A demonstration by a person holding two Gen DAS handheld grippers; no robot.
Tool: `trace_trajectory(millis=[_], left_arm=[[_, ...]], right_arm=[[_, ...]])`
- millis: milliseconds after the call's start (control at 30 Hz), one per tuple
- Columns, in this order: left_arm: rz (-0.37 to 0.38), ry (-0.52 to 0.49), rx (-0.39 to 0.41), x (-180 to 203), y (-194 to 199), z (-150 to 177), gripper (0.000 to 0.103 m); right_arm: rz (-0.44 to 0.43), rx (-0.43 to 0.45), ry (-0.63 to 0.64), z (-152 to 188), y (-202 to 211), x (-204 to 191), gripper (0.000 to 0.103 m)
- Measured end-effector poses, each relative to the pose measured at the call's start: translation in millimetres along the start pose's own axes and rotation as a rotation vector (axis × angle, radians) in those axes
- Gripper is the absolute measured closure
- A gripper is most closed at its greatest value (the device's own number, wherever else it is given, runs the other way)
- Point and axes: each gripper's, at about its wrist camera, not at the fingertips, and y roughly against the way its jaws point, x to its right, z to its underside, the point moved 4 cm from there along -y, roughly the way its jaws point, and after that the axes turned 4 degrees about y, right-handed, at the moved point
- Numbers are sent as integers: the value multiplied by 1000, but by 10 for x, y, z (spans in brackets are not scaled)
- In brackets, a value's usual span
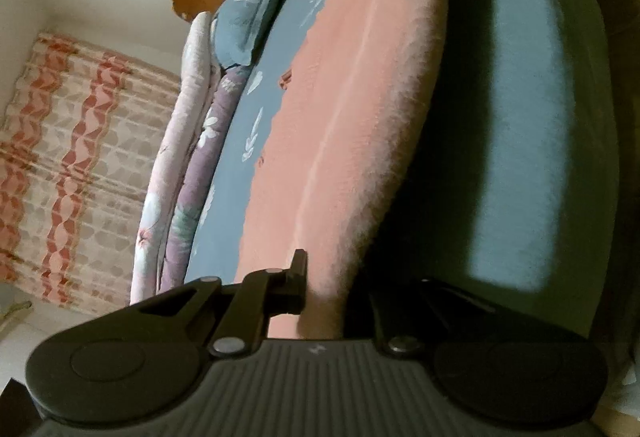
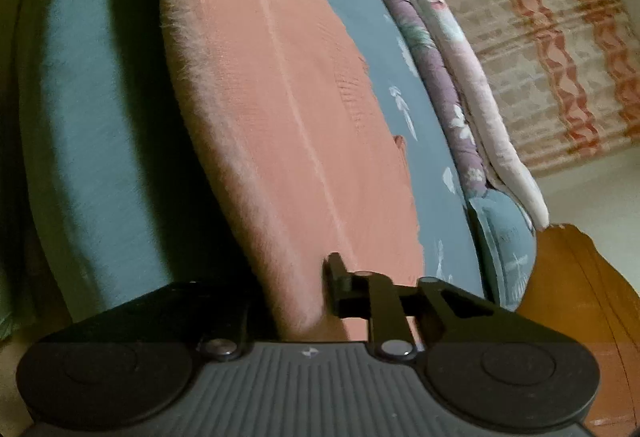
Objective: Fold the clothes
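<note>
The left gripper [image 1: 320, 301] and the right gripper [image 2: 304, 301] each have their jaws closed down on the fuzzy edge of the salmon-pink knitted garment [image 1: 344, 125], so that edge runs taut from one pair of jaws to the other. Beyond the jaws the garment lies spread over the blue leaf-print bedsheet [image 1: 236, 173]; pinching both ends at once probably serves to keep the edge straight while it is carried or laid as a fold

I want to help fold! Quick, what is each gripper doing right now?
Left gripper: shut on the pink cloth.
Right gripper: shut on the same pink cloth.
</note>
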Motion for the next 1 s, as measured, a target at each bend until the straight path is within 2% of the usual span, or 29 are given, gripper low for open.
trace_trajectory(millis=[33,200,333,467,567,700,767,833,900,967,1000], left_arm=[[15,14,-2,6,49,33,85],[113,102,-26,-34,342,260,84],[165,250,-28,-329,548,378,84],[123,376,-31,-671,383,380,84],[142,438,-58,-733,98,368,84],[203,547,-133,-636,-66,583,85],[217,609,-131,-617,42,744,84],[239,674,-130,-632,160,891,84],[283,702,-141,-737,239,920,81],[293,681,-111,-883,258,859,77],[288,675,-93,-970,197,811,68]], right_arm=[[-4,-3,-19,50,73,-5,64],[-22,-17,-115,300,441,-32,58],[-34,-22,-196,481,716,-32,55],[-8,55,-341,402,711,292,46],[-9,97,-446,318,606,464,46],[-104,59,-596,348,207,394,46],[-142,21,-654,487,107,284,46],[-163,35,-736,623,137,309,41],[-198,36,-824,743,172,383,39],[-195,51,-856,752,181,513,39],[-182,62,-855,724,178,595,39]])
